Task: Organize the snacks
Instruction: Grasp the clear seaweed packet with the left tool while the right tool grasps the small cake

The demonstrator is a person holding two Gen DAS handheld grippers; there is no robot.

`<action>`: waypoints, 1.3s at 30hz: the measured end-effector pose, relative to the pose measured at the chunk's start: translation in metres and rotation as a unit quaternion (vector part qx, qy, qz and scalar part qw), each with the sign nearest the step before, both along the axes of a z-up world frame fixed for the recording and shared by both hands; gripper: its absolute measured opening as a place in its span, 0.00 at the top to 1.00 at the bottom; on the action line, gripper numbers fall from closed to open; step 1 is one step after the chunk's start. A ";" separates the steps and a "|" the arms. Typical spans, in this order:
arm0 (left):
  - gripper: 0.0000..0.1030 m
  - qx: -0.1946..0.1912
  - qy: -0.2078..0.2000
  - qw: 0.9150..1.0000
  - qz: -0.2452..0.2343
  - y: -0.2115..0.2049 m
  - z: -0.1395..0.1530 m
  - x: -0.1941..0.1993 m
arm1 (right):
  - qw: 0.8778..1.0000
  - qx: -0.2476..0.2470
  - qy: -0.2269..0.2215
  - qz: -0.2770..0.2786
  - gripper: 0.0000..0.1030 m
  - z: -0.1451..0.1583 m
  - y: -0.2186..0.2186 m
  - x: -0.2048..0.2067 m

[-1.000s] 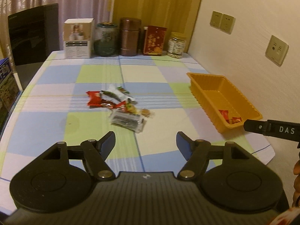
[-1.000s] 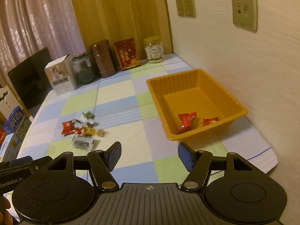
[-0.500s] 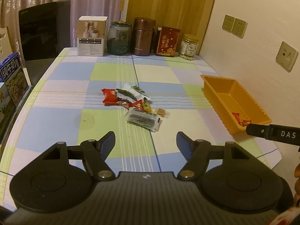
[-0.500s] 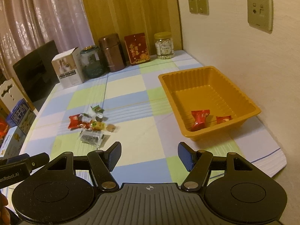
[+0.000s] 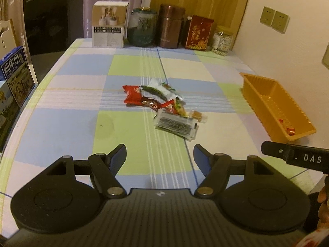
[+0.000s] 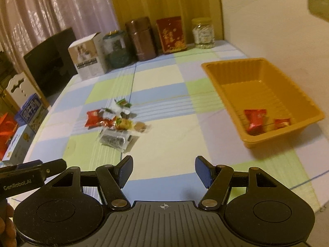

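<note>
From the left wrist we see only slivers of the red packets [image 5: 290, 131] behind the near wall of the orange tray [image 5: 265, 100]. In the snack pile [image 6: 115, 121] beside that tray, blur and overlap keep us from counting wrappers. The milk carton [image 5: 14, 76] is cut off at the frame's edge.

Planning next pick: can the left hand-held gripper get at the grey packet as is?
Probably yes. The left hand-held gripper is open and empty; the grey packet lies straight ahead at the pile's near edge, nothing between them.

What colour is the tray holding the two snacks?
Orange; the tray shows best in the right wrist view.
</note>
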State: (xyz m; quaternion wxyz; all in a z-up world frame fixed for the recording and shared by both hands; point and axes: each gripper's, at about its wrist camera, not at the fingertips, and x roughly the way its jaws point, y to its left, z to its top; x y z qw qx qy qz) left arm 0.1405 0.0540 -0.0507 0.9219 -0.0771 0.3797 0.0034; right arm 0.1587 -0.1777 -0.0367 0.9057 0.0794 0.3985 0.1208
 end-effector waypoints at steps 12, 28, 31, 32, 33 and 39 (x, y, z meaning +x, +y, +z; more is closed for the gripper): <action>0.33 -0.038 0.024 0.999 0.023 -0.008 -0.040 0.060 | 1.000 -0.010 0.016 0.002 0.35 -0.043 0.003 0.048; 0.32 -0.100 0.034 0.987 0.121 -0.022 -0.077 0.134 | 1.000 -0.004 0.006 -0.010 0.35 -0.069 -0.003 0.093; 0.35 -0.067 0.036 0.991 0.109 -0.029 -0.077 0.145 | 1.000 -0.003 0.001 -0.017 0.35 -0.069 -0.005 0.094; 0.37 -0.050 0.039 0.993 0.098 -0.032 -0.078 0.147 | 1.000 -0.004 -0.001 -0.018 0.35 -0.069 -0.006 0.094; 0.38 -0.035 0.041 0.995 0.086 -0.033 -0.078 0.146 | 1.000 -0.005 -0.002 -0.018 0.35 -0.069 -0.005 0.094; 0.56 0.012 0.040 0.999 0.022 -0.024 -0.078 0.125 | 1.000 -0.006 0.000 -0.002 0.35 -0.071 0.002 0.094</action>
